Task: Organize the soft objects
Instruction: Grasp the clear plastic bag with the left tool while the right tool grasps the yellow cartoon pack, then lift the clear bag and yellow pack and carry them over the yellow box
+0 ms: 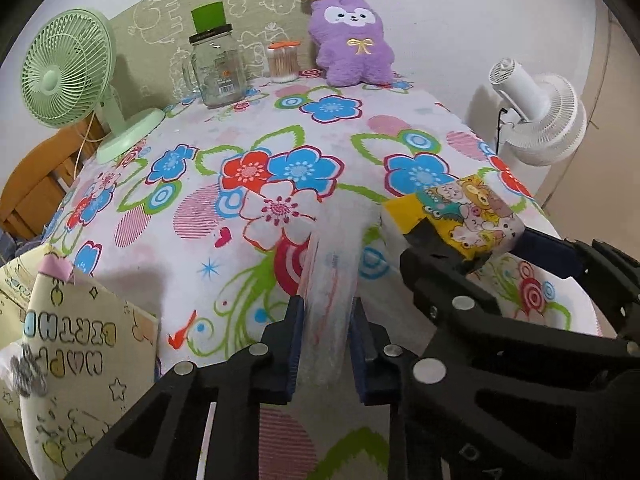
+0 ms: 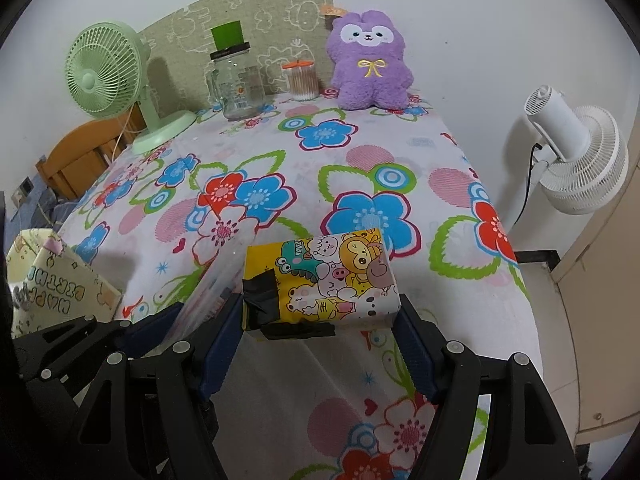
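Only the left wrist view shows the left gripper (image 1: pixel 325 320) clamped narrow on a translucent plastic-wrapped pack (image 1: pixel 330 280). The right wrist view shows the right gripper (image 2: pixel 320 316) holding the yellow cartoon-animal tissue pack (image 2: pixel 332 280) above the flowered tablecloth (image 2: pixel 360 160). Well behind that pack stand one purple plush bunny (image 2: pixel 370 64), one glass jar (image 2: pixel 240 84) and two fans, one green (image 2: pixel 106 76) and one white (image 2: pixel 580 152). Left of it, a cream box (image 2: pixel 52 284) shows mirrored birthday lettering.

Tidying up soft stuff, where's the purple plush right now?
The purple plush sits upright at the table's far edge against the wall, right of the cotton swab jar.
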`<state>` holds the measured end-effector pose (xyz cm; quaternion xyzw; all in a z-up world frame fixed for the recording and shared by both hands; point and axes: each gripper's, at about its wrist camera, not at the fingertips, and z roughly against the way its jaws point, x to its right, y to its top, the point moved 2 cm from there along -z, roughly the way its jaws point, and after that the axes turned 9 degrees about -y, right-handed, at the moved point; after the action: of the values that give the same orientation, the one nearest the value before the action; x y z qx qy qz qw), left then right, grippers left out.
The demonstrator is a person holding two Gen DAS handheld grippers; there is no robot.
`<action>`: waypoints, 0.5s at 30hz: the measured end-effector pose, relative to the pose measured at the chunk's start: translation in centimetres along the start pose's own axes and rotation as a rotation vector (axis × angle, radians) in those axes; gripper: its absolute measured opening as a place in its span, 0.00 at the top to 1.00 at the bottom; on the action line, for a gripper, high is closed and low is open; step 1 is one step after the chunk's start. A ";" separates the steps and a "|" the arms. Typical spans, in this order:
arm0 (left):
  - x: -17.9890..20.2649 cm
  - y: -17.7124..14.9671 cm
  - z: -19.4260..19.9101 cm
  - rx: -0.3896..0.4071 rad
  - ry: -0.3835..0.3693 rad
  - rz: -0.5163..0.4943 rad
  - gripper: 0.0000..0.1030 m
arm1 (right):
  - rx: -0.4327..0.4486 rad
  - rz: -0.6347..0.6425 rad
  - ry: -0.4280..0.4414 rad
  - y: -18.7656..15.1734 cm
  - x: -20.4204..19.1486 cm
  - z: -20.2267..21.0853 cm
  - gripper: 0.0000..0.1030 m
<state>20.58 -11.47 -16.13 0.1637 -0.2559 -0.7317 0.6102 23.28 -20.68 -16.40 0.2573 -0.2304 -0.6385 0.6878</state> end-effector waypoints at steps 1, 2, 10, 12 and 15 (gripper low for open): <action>0.1 -0.1 0.1 0.000 -0.004 0.001 0.82 | 0.000 0.001 -0.001 -0.2 0.0 0.2 0.27; 0.2 -0.3 0.2 -0.001 -0.008 0.002 0.82 | 0.000 -0.001 -0.001 -0.3 0.0 0.3 0.27; 0.7 -1.3 1.7 0.012 -0.039 0.002 0.83 | 0.004 -0.027 0.002 -1.4 0.2 2.0 0.27; 0.8 -1.5 2.3 0.018 -0.054 0.007 0.83 | 0.009 -0.034 0.004 -1.7 0.2 2.6 0.27; 1.0 -1.9 3.3 0.036 -0.061 0.005 0.83 | 0.017 -0.044 0.007 -1.9 0.1 3.5 0.27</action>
<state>17.05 -11.67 -14.44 0.1517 -0.2879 -0.7301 0.6009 19.54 -21.05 -14.99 0.2705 -0.2275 -0.6507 0.6721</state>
